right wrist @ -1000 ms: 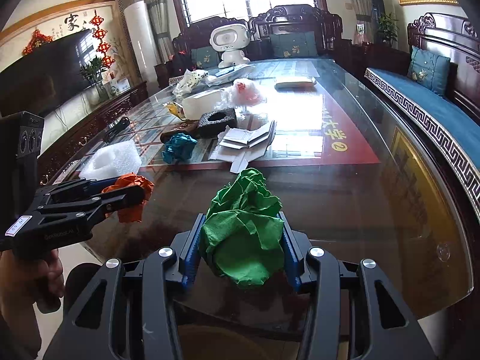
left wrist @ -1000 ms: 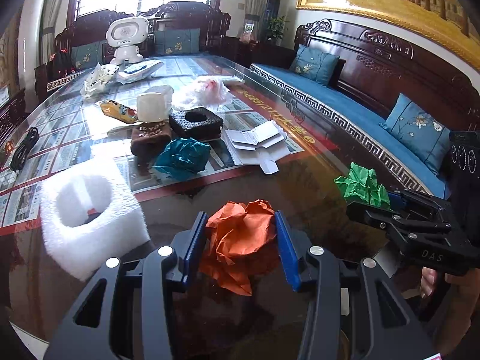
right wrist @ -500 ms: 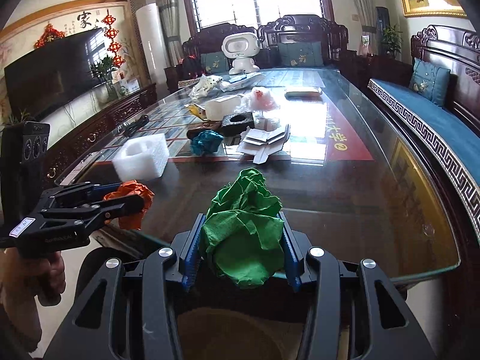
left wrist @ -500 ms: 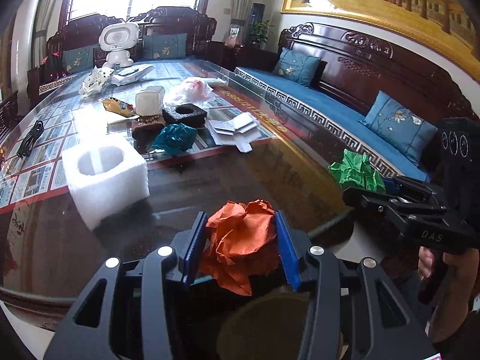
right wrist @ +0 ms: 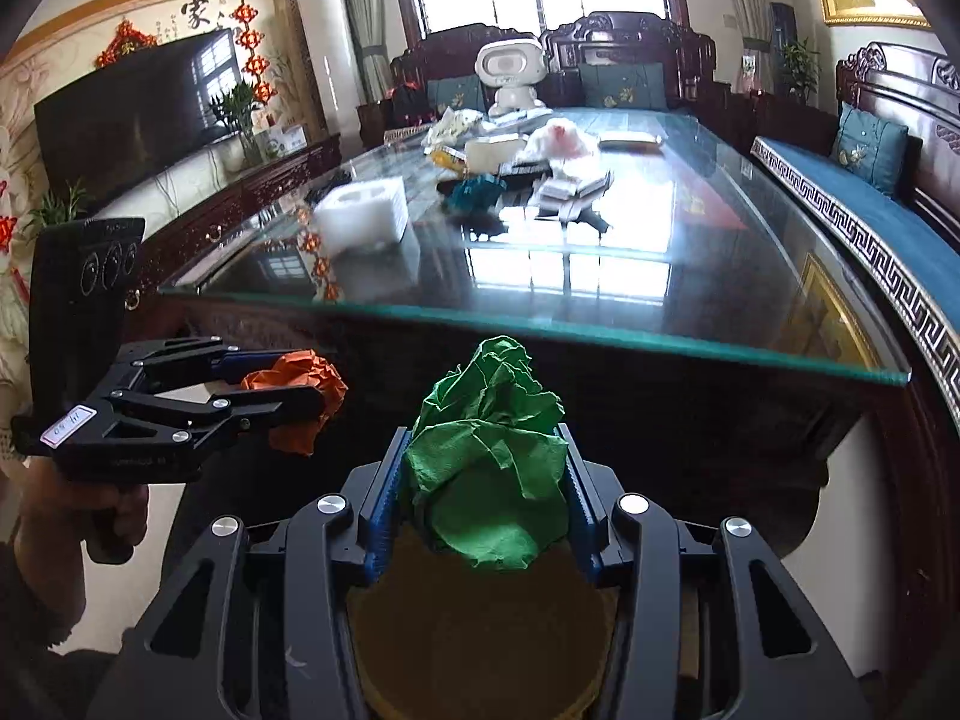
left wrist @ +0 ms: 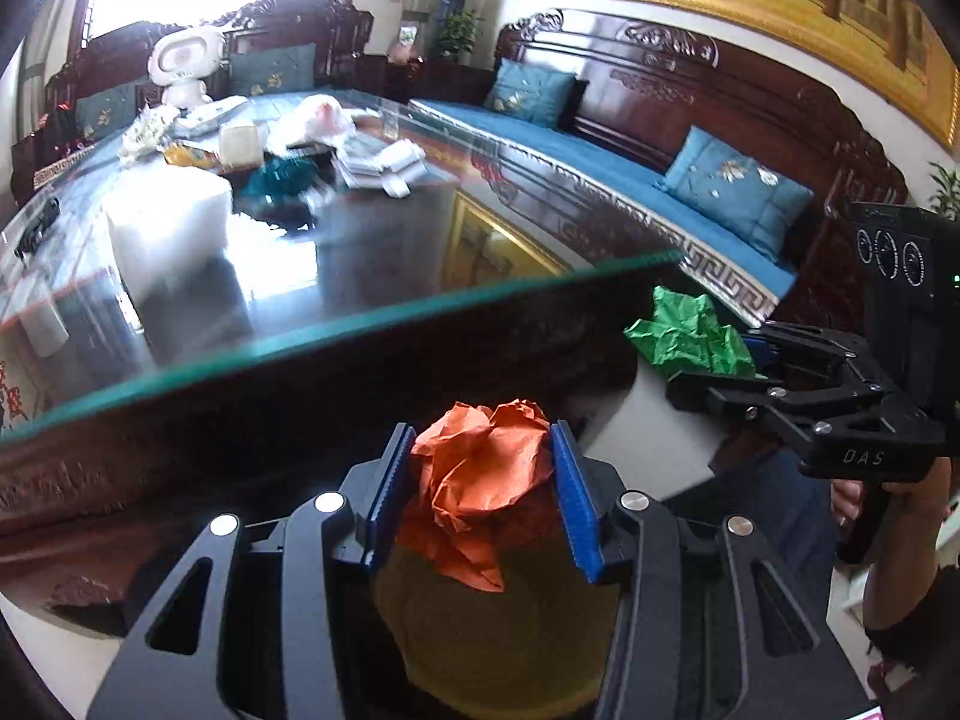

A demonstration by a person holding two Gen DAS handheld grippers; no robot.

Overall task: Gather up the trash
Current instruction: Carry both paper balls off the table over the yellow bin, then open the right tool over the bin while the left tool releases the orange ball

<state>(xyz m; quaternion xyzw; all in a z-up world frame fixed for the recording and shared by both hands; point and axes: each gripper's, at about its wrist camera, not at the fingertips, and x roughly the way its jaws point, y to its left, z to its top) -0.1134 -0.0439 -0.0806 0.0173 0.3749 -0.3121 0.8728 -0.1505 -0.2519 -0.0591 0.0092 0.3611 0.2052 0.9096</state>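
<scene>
My left gripper is shut on a crumpled orange paper ball, pinched between its blue pads. In the right wrist view my right gripper is likewise shut on a crumpled green paper ball. Both hang just off the near edge of the glass table, side by side. Under each one shows a round yellow-brown container. The green paper ball appears at the right of the left wrist view, the orange paper ball at the left of the right wrist view.
Farther back on the table lie a white foam block, a teal paper wad, flat cardboard pieces, a pink-white bag and a white robot toy. A carved bench with blue cushions runs along the right. A hand grips the left tool.
Both grippers have drawn back from over the tabletop past its near edge and sunk slightly, each still gripping its paper ball. The round container has come into view beneath them.
</scene>
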